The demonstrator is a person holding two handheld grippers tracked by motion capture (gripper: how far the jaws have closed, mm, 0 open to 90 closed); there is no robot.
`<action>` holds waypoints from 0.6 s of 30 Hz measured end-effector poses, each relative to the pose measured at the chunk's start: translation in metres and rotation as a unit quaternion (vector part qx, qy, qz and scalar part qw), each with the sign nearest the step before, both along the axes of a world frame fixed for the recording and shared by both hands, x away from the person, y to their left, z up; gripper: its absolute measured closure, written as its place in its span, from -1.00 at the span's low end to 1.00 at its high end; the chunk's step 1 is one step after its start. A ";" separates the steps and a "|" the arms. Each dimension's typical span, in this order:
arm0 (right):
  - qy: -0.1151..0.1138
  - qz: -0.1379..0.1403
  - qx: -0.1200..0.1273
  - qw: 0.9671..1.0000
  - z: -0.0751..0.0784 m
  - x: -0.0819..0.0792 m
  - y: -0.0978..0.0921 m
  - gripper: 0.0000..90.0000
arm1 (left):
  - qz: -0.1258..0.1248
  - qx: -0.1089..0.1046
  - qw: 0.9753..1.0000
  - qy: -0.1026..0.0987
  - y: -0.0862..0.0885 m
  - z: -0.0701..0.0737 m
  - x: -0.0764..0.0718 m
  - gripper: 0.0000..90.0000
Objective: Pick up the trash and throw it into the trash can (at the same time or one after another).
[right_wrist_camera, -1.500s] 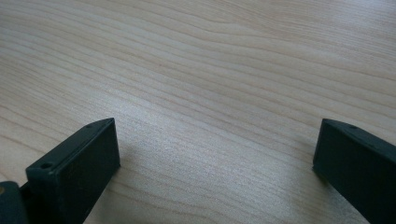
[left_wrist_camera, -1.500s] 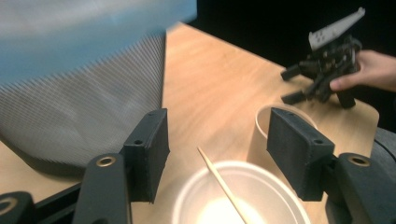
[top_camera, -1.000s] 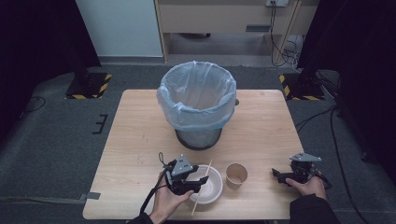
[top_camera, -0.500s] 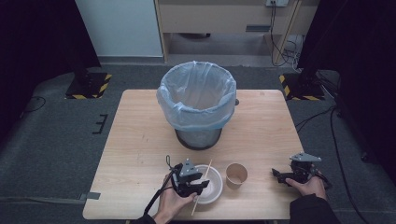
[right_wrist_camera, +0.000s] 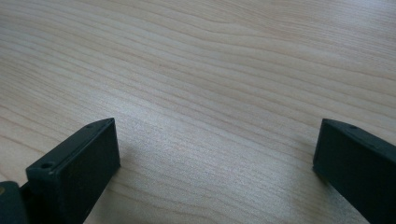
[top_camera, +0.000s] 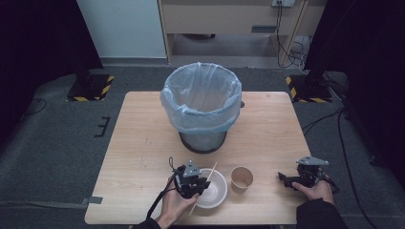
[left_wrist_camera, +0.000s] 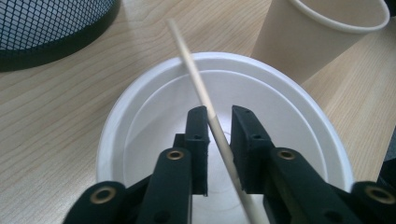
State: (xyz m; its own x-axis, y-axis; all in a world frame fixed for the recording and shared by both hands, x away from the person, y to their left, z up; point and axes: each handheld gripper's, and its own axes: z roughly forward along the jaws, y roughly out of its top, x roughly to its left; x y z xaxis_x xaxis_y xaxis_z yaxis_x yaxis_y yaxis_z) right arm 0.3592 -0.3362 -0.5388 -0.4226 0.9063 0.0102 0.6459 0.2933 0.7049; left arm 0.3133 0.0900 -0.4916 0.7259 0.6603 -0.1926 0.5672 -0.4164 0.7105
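Your left gripper (left_wrist_camera: 219,116) hovers over the white bowl (left_wrist_camera: 140,107), jaws narrowly parted around a thin wooden stick (left_wrist_camera: 198,88), seemingly not yet pinching it. Your right gripper (right_wrist_camera: 215,154) rests wide open and empty on the table (right_wrist_camera: 210,56).

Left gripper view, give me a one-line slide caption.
Left tongs straddle a wooden stick lying across a white bowl, beside a paper cup and mesh bin.
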 end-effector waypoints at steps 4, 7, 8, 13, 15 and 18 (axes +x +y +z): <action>0.000 0.000 0.000 1.000 0.000 0.000 0.000 -0.98 | 0.000 0.001 1.000 0.006 0.001 -0.001 0.001 0.83; -0.001 0.000 0.000 1.000 0.000 0.000 0.000 -0.98 | -0.001 0.000 1.000 0.008 0.001 -0.001 0.002 0.88; 0.000 0.000 0.000 1.000 0.000 0.000 0.000 -0.98 | -0.001 0.001 1.000 0.008 0.001 -0.001 0.002 0.89; -0.001 0.000 0.000 1.000 0.000 0.000 0.000 -0.98 | -0.004 0.003 1.000 0.010 0.002 0.000 0.002 0.89; 0.000 0.000 0.000 1.000 0.000 0.000 0.000 -0.98 | -0.004 0.002 1.000 0.011 0.002 0.000 0.002 0.89; 0.000 0.000 0.000 1.000 0.000 0.000 0.000 -0.98 | -0.004 0.000 1.000 0.010 0.003 0.002 0.002 0.89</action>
State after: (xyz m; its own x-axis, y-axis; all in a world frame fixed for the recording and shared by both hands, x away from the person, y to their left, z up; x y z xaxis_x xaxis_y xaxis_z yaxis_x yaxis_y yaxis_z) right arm 0.3592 -0.3362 -0.5388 -0.4227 0.9062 0.0103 0.6458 0.2932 0.7049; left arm 0.3158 0.0932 -0.4900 0.7270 0.6544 -0.2081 0.5786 -0.4205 0.6989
